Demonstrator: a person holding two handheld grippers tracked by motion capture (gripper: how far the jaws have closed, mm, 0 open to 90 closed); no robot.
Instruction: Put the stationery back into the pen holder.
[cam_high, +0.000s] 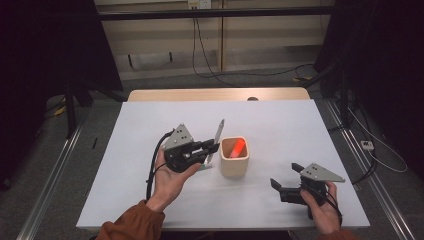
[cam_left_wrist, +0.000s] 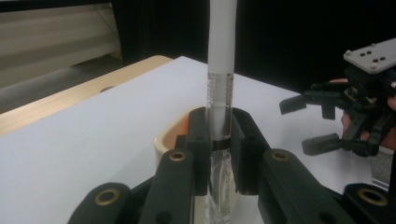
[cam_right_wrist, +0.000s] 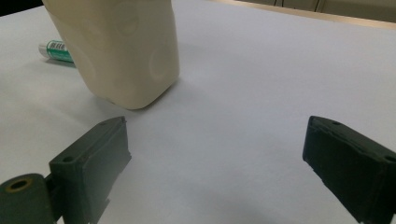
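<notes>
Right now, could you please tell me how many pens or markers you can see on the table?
3: a white pen clamped in the left tool, an orange one inside the cream cup, and a green-labelled one lying behind the cup. More may hide in the cup.

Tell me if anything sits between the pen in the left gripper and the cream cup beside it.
Nothing visible does. The left gripper is shut on the pen, just left of the cream cup, whose open top already holds an orange item. The right gripper hovers open, well off to the side.
</notes>
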